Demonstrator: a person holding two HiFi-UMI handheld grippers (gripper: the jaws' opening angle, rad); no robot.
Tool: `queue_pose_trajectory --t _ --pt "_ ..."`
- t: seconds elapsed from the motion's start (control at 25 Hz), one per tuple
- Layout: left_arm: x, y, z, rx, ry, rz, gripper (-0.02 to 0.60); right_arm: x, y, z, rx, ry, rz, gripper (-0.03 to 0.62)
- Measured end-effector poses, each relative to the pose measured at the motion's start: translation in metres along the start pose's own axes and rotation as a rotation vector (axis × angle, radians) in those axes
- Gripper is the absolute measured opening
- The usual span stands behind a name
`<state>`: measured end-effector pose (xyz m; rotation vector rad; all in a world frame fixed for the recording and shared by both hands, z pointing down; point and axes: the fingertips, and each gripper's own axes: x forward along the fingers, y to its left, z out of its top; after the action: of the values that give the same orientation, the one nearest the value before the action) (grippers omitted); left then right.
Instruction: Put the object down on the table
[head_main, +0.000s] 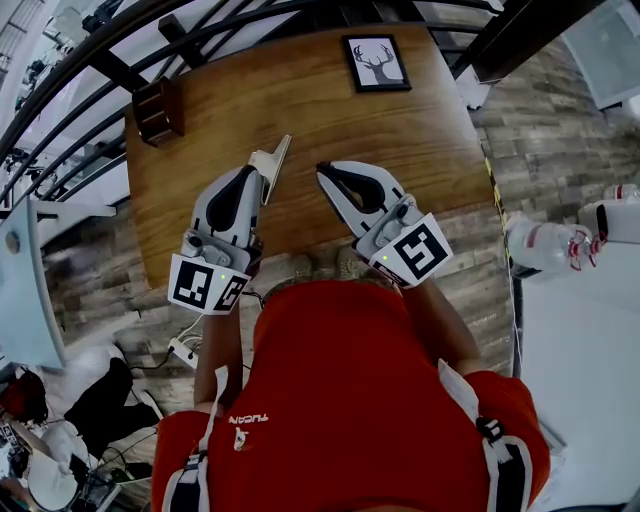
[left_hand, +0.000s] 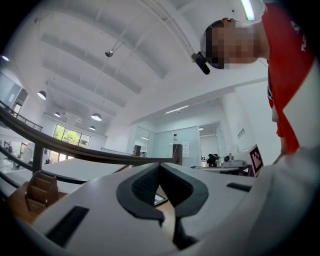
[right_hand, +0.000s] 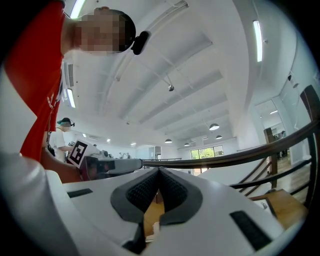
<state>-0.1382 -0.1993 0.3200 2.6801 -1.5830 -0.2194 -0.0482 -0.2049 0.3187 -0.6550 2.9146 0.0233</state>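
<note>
Head view shows me the pale object (head_main: 272, 160) lying mid-counter (head_main: 330, 110), just beside my left hand-held gripper (head_main: 256, 174); it and the right hand-held gripper (head_main: 322, 169) are both closed on nothing, so I judge it released

A wooden counter (head_main: 300, 110) stands on grey-brown plank floor (head_main: 560, 130). A framed deer picture (head_main: 376, 62) lies at its far edge and a dark wooden rack (head_main: 158, 108) at its far left corner. A dark curved railing (left_hand: 75, 149) runs beyond. The white ceiling (left_hand: 125, 60) carries pendant lamps (left_hand: 95, 116) and a strip light (right_hand: 258, 40); distant windows (left_hand: 70, 136) show greenery.
</note>
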Motion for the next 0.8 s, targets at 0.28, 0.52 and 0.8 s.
queue_pose_trajectory --t 0.28,0.52,0.8 --pt "0.001 -0.003 -0.001 0.008 0.005 0.002 0.009 0.0 0.001 0.0 -0.015 0.001 0.017 0.023" --pt "-0.002 0.002 0.0 0.007 0.007 0.019 0.009 0.0 0.002 -0.011 0.025 0.069 0.019 0.024" --pt "-0.005 0.0 -0.002 0.008 0.01 0.024 0.009 -0.003 0.002 -0.008 0.012 0.047 0.02 0.024"
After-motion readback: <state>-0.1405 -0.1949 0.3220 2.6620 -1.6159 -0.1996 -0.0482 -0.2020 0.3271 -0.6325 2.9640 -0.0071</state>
